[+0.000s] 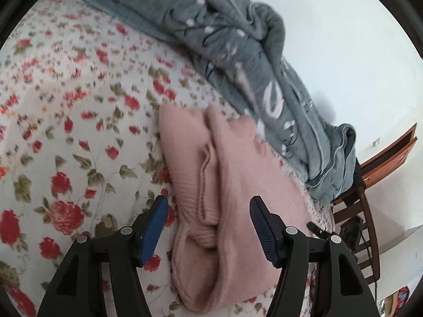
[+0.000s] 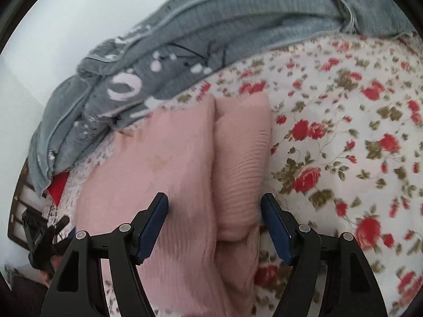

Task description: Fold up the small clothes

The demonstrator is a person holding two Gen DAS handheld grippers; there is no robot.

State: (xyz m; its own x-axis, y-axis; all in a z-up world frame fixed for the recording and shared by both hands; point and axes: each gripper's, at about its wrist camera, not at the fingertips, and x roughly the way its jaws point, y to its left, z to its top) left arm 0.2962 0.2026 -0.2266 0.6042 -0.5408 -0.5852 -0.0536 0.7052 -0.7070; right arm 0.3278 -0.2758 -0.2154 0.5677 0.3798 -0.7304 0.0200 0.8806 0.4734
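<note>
A pink knitted garment [image 1: 232,174] lies on a floral bedspread [image 1: 79,105], with a ribbed part [image 1: 185,153] folded in over its body. My left gripper [image 1: 208,203] hangs open just above it, blue pads [image 1: 154,227] apart on either side of the fold and not pressing. In the right wrist view the same pink garment [image 2: 164,158] shows with a ribbed sleeve [image 2: 243,153] laid lengthwise on it. My right gripper [image 2: 214,198] stands open over that sleeve, and its pads [image 2: 277,229] do not grip the cloth.
A crumpled grey blanket [image 1: 238,39] with white print lies along the far side of the bedspread [image 2: 343,132], right behind the garment. A wooden chair [image 1: 357,211] stands beside the bed. A red item [image 2: 56,187] and a black object [image 2: 39,235] sit at the bed's edge.
</note>
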